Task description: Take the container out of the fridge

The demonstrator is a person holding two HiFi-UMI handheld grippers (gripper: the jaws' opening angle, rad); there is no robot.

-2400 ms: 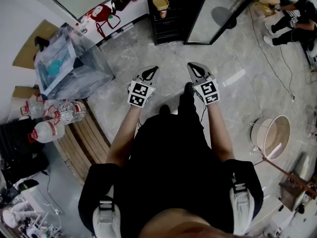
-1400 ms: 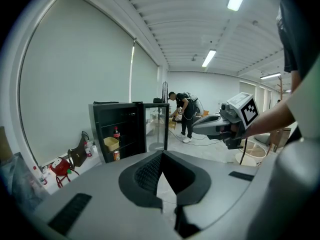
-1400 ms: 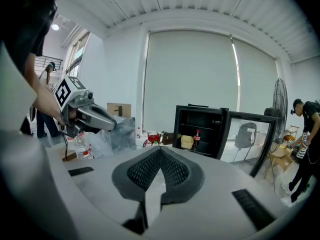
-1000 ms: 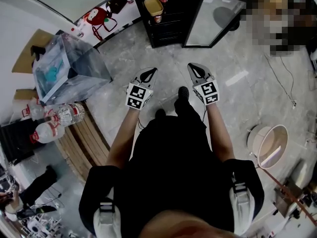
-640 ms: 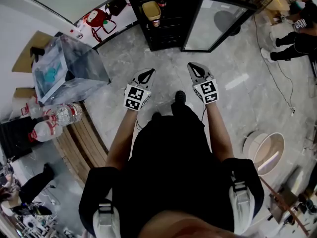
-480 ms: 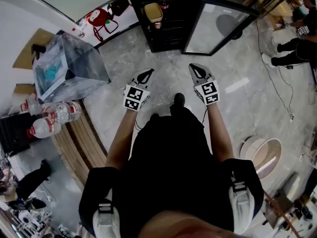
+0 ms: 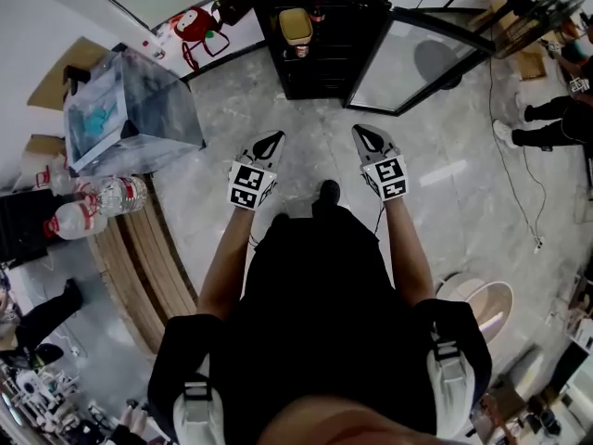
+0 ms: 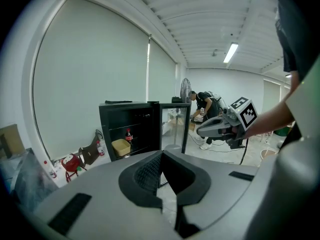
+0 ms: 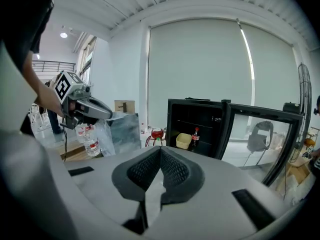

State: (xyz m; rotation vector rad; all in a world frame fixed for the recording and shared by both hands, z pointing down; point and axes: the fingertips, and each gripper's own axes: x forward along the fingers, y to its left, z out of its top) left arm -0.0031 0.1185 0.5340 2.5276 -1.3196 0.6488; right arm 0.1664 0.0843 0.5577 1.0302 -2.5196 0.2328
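The black fridge [image 7: 320, 26] stands ahead with its glass door [image 7: 422, 54] swung open to the right. A yellow container [image 7: 296, 26] sits on a shelf inside, next to a cola bottle [image 7: 318, 14]. My left gripper [image 7: 274, 138] and right gripper [image 7: 360, 132] are held side by side over the floor, well short of the fridge, both shut and empty. The container [image 8: 121, 146] also shows in the left gripper view beyond the left gripper [image 8: 161, 154]. In the right gripper view the container [image 9: 183, 140] lies beyond the right gripper [image 9: 160, 149].
A clear plastic box [image 7: 130, 109] stands on the floor at left, with water bottles [image 7: 93, 207] and a slatted wooden platform [image 7: 148, 258] beside it. A red bag [image 7: 193, 24] leans on the wall. A round basin [image 7: 482, 304] lies at right; a person's legs [image 7: 556, 119] are far right.
The fridge and container have come a little closer in the head view, and the basin has slid back to the right. Both grippers stay shut in the same pose.
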